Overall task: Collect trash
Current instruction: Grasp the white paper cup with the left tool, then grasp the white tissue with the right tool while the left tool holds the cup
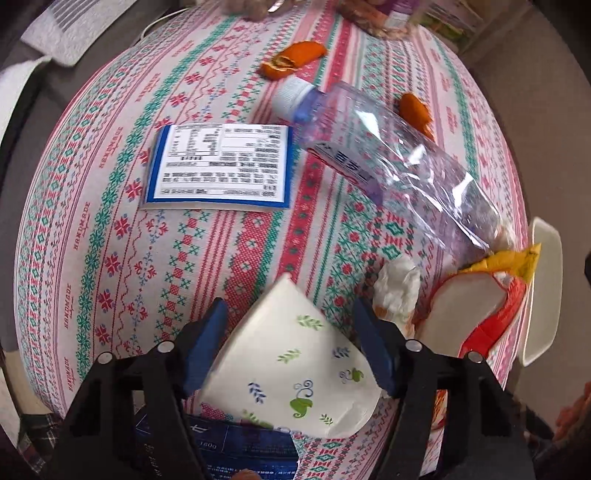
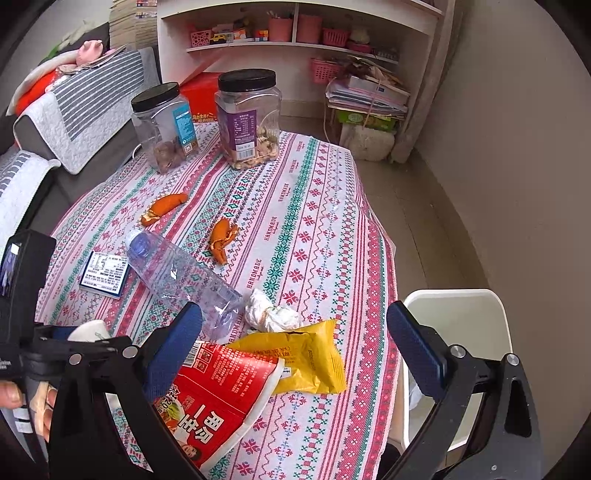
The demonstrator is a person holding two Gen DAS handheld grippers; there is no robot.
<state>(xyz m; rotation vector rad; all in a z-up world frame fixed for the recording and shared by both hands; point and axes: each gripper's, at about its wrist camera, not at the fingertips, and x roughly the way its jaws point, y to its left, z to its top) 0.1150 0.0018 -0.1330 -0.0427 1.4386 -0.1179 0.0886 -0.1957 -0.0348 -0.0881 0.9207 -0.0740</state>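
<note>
Trash lies on the patterned tablecloth. My left gripper is open, its jaws on either side of a white paper piece with leaf prints. An empty plastic bottle, two orange peels, a blue-edged label card, a crumpled tissue, a red wrapper and a yellow wrapper lie about. My right gripper is open above the red and yellow wrappers.
A white bin stands off the table's right edge. Two black-lidded jars stand at the far side. A sofa is on the left, shelves behind. A blue package lies under my left gripper.
</note>
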